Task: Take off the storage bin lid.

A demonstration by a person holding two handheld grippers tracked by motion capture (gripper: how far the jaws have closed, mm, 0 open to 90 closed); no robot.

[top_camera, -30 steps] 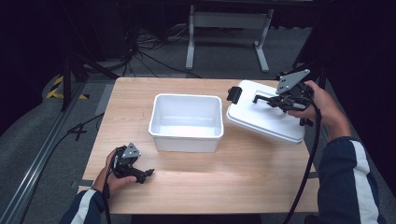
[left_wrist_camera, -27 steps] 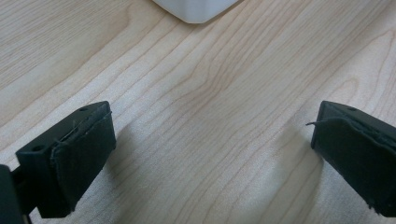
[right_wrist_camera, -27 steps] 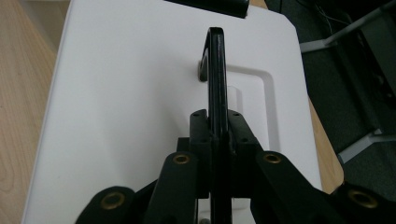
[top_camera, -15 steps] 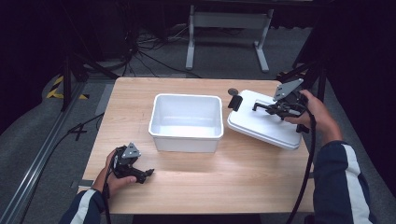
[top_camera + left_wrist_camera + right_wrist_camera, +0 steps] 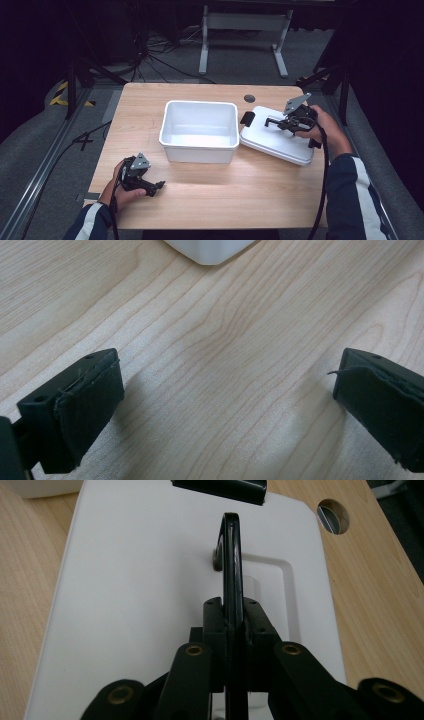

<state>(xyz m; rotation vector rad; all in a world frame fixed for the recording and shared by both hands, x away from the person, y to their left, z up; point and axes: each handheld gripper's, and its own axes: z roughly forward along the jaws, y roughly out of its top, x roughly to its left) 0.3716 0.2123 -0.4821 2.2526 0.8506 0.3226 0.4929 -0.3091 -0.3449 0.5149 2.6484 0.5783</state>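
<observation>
High view: compared with a second ago, white lid (image 5: 276, 141) sits lower, now flat on the wooden table (image 5: 235, 200) just right of the white tub (image 5: 199, 131), where before it hung tilted above that spot; right gripper (image 5: 278, 122) lower too, left gripper (image 5: 155, 188) unmoved near the table's front left edge. Black latch (image 5: 247, 118) at the lid's near-tub end small and hard to read; far corner of the lid partly covered by the right hand (image 5: 322, 127). Left gripper view: two black pads (image 5: 90, 405) standing wide apart over bare wood, holding and touching nothing; just a corner of the tub (image 5: 210, 249) cut off at the top edge. Right gripper view: jaws pressed together on the thin black handle (image 5: 231, 560) rising from the middle of the lid (image 5: 135, 595); lower part of the handle hidden between the pads; latch (image 5: 220, 489) cropped at the top; round hole (image 5: 333, 516) in the table beside the lid.
</observation>
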